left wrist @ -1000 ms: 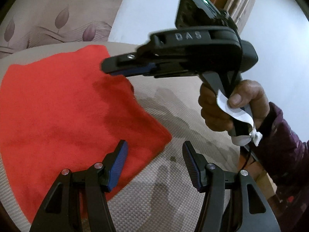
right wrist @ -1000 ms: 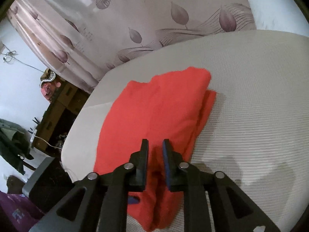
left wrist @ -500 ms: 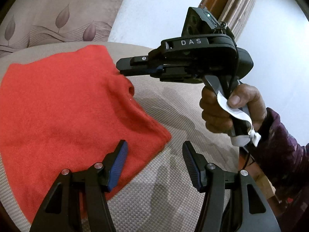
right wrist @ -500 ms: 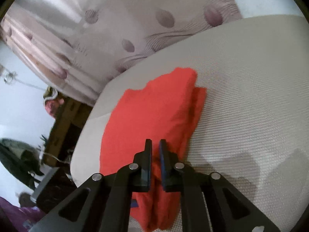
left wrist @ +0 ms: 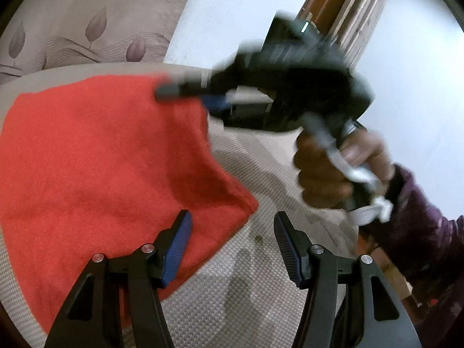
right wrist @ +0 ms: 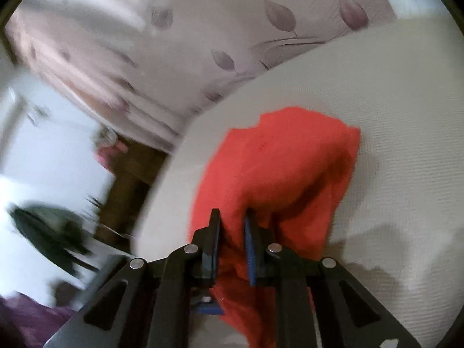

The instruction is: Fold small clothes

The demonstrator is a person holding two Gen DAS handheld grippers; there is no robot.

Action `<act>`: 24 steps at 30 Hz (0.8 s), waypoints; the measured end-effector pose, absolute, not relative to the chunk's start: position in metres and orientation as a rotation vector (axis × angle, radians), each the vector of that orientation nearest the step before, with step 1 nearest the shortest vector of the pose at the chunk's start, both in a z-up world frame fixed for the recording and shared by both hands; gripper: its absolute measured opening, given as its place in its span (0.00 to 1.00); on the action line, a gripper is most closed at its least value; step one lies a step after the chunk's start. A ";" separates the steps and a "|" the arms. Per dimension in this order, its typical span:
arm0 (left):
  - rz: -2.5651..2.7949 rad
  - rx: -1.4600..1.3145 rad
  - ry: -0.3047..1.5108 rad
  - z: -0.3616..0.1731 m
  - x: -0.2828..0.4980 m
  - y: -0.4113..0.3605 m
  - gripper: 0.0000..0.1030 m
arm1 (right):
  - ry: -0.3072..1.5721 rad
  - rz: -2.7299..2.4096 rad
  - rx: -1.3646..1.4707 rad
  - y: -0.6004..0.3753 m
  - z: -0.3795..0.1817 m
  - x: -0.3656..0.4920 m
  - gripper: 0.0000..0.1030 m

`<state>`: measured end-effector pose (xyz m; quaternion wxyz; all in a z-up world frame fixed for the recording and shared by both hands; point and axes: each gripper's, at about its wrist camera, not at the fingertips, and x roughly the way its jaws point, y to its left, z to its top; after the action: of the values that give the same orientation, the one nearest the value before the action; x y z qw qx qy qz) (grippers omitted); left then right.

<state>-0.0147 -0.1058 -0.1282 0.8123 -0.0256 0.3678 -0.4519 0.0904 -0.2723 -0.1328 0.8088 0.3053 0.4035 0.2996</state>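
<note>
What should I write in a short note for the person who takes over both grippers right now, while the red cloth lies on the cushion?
Right gripper: jaws nearly shut with a fold of the red cloth pinched between them, at the cloth's far right edge as the left wrist view shows it.
Left gripper: open, holding nothing; its left finger is over the cloth's near corner.
The cloth lies on the beige cushion, already doubled along one side.
Done: a first fold seems made.
Left: probably carry the pinched edge across, release, then flatten and square the cloth.
</note>
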 end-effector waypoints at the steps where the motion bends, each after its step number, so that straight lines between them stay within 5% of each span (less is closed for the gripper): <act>1: -0.967 -0.055 0.787 -0.128 -0.015 -0.106 0.57 | 0.885 0.602 0.652 -0.278 -0.144 0.093 0.15; 5: -0.975 -0.038 0.791 -0.128 -0.014 -0.107 0.57 | 0.883 0.621 0.696 -0.292 -0.160 0.096 0.13; 14: -0.973 -0.033 0.792 -0.129 -0.012 -0.108 0.57 | 0.868 0.585 0.643 -0.292 -0.133 0.114 0.37; 19: -0.974 -0.037 0.792 -0.129 -0.013 -0.108 0.57 | 0.815 0.569 0.548 -0.284 -0.120 0.133 0.11; 24: -0.978 -0.038 0.797 -0.129 -0.012 -0.108 0.58 | 0.849 0.542 0.561 -0.297 -0.147 0.150 0.07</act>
<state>-0.0123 -0.1076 -0.1289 0.8072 -0.0176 0.3727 -0.4574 0.1505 -0.2970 -0.1470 0.8383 0.2652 0.4015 0.2563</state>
